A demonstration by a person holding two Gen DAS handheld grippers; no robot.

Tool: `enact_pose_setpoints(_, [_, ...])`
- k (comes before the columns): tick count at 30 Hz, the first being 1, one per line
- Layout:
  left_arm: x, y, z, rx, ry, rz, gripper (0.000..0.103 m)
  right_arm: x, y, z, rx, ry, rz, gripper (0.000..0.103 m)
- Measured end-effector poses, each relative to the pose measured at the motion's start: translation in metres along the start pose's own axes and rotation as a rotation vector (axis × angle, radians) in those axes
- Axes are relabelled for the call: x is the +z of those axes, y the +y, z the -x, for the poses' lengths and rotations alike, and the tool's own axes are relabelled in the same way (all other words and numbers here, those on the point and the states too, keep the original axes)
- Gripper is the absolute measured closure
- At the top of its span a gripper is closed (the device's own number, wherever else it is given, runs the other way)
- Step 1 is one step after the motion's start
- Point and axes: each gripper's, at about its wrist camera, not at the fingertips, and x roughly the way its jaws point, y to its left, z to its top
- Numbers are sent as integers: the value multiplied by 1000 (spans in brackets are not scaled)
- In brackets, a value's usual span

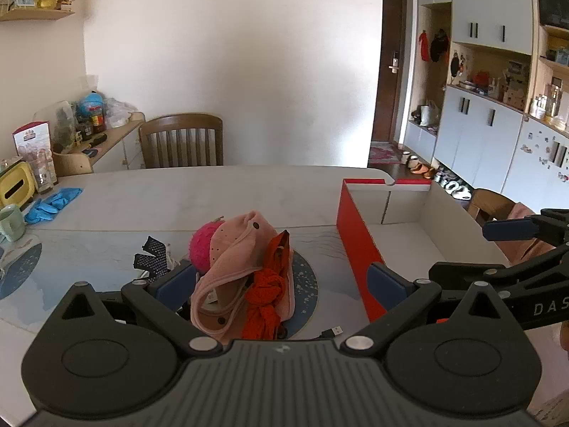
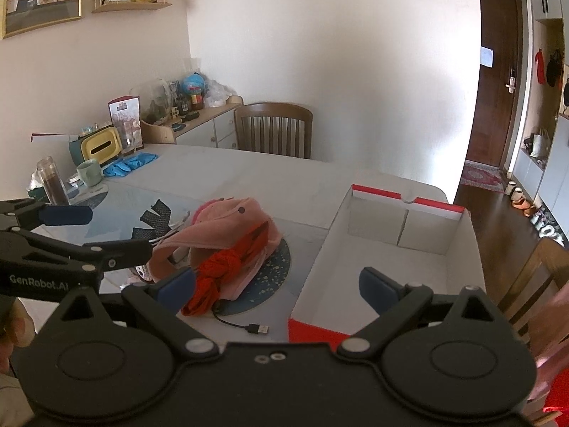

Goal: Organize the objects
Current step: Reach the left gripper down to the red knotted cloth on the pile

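White walls and a wooden chair point(image 1: 181, 140) frame your pale desk point(image 1: 220, 192), and nothing has been sorted yet as far as these views show. Your pile sits on a round blue mat point(image 2: 274, 277): a pink cap point(image 1: 234, 252) draped over a bright pink knitted piece point(image 1: 201, 247), an orange-red knotted cloth point(image 1: 266, 295), and a black dotted item point(image 1: 153, 256) just beside them. A USB cable end point(image 2: 258, 328) lies near the front of the mat. To the right stands the red-edged box point(image 1: 359, 245), open, and its white interior looks empty. Your left claw point(image 1: 281, 281) is spread wide around the heap without pressing on it; your right claw point(image 2: 281, 286) also stands wide, over the gap between pile and box, holding nothing. Every item is left to move, I judge.
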Motion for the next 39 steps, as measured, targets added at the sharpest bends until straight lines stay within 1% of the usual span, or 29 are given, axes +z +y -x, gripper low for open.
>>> enact_pose_setpoints(8, [-4, -6, -2, 18, -17, 16, 0, 0, -10, -1, 6, 2, 14, 5])
enact_pose_setpoints(11, [-2, -7, -4, 10, -19, 20, 0, 0, -13, -3, 6, 6, 10, 5])
enact_pose_setpoints(17, [2, -4, -17, -6, 5, -16, 0, 1, -15, -15, -6, 29, -12, 5])
enact_pose_setpoints(22, [5, 7, -36, -30, 37, -17, 0, 4, -15, -26, -45, 58, -39, 5])
enact_pose_setpoints(26, [6, 17, -51, -26, 71, -35, 0, 4, -18, -37, -79, 86, -69, 5])
enact_pose_setpoints(28, [7, 20, -63, -17, 96, -58, 0, 4, -18, -41, -99, 97, -81, 5])
enact_pose_setpoints(30, [3, 20, -75, -6, 128, -102, 0, 4, -20, -45, -121, 107, -90, 5])
enact_pose_setpoints(32, [0, 19, -88, -24, 166, -138, 0, 4, -23, -48, -152, 115, -106, 5])
enact_pose_setpoints(34, [-3, 17, -98, -57, 194, -160, 1, 4, -27, -51, -184, 125, -128, 5])
enact_pose_setpoints(36, [-6, 15, -107, -92, 212, -177, 1, 3, -32, -53, -212, 139, -155, 5])
enact_pose_setpoints(39, [-9, 12, -122, -124, 231, -201, 1, 2, -39, -53, -271, 147, -170, 5])
